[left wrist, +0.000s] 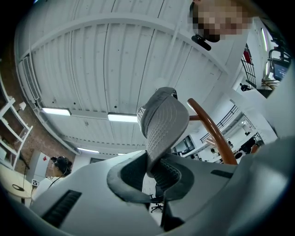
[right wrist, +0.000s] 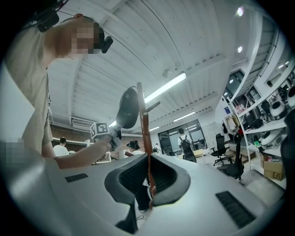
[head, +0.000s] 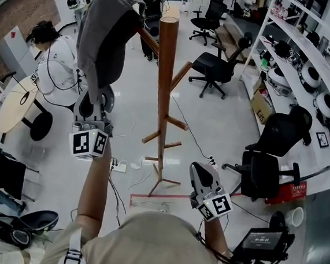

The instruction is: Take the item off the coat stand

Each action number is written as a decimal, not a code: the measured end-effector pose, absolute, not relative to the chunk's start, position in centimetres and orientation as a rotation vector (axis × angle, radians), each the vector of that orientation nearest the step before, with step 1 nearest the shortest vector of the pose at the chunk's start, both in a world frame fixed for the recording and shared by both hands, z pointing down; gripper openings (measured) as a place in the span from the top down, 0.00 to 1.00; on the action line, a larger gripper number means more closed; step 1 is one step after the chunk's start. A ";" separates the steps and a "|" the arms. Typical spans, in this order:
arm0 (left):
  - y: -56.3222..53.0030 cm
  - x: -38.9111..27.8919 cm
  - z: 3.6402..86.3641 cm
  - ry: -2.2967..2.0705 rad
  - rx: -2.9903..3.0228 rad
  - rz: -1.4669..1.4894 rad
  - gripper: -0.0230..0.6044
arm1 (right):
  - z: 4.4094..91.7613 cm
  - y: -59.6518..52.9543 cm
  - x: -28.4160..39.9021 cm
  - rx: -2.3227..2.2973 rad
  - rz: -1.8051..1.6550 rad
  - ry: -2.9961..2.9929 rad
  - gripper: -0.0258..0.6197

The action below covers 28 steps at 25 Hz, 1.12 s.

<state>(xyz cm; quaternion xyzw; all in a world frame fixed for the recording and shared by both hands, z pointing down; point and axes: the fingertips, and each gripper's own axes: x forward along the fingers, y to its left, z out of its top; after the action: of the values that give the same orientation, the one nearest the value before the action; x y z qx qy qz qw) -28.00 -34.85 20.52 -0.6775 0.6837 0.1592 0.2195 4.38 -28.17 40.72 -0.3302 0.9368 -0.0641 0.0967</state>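
Grey cap (head: 104, 35), pinched by its edge in the left gripper (head: 96, 97), sits at the upper left peg (head: 146, 38) of the coat stand (head: 163, 88), mid-removal I judge, needing a pull clear leftward, while the right gripper (head: 202, 171) is closed and empty.

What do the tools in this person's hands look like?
The left gripper and right gripper are pale grey shells with dark ribbed pads. Each carries a white cube with black square markers. The person wears a beige short-sleeved shirt.
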 end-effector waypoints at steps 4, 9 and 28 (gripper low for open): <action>-35.2 -29.0 20.7 1.908 -1.862 0.423 0.91 | 40.6 -27.8 4.6 -0.995 -0.187 2.758 0.93; -35.5 -28.6 21.3 1.891 -1.895 0.411 0.91 | 41.1 -27.2 4.9 -1.029 -0.213 2.732 0.93; -34.9 -32.9 23.2 1.843 -2.070 0.444 0.91 | 40.7 -24.8 -1.6 -1.104 -0.216 2.736 0.93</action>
<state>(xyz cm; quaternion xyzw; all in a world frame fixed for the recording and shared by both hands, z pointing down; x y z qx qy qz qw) -32.91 -34.94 23.18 -0.7272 0.6474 0.1560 0.1663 -1.64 -24.75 40.71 -0.3715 0.9210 -0.0728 0.0915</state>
